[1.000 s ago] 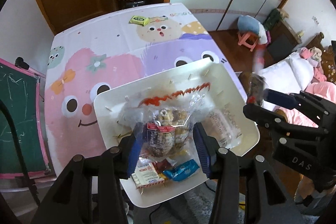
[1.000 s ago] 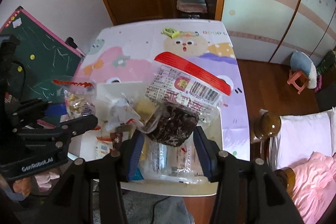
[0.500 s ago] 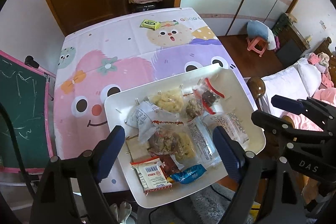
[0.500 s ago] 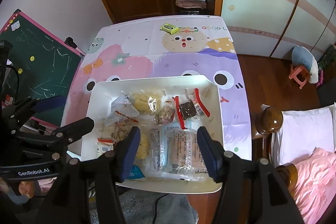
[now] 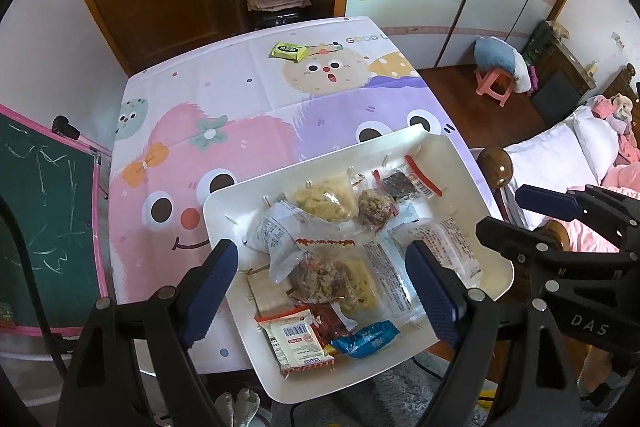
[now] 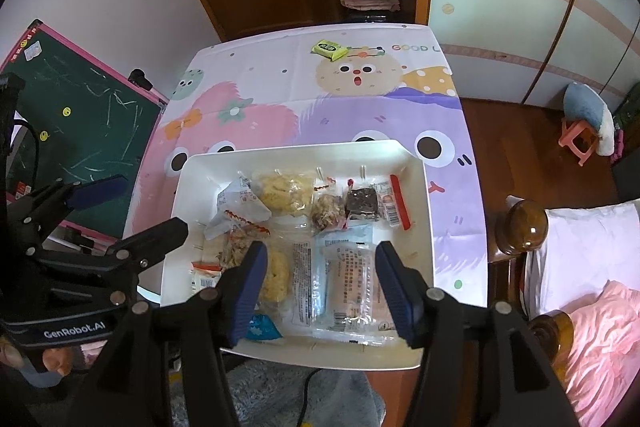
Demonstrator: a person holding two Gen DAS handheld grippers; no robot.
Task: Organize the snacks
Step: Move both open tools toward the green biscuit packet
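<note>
Right wrist — tablecloth reads "GOOD".

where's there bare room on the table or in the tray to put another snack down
Most of the tablecloth is bare between the white tray and the green packet at the far edge. Inside the tray, only the far strip along its rim and the right side past the red-striped packet are free. The tray's middle and near side are crowded with packets.
</note>
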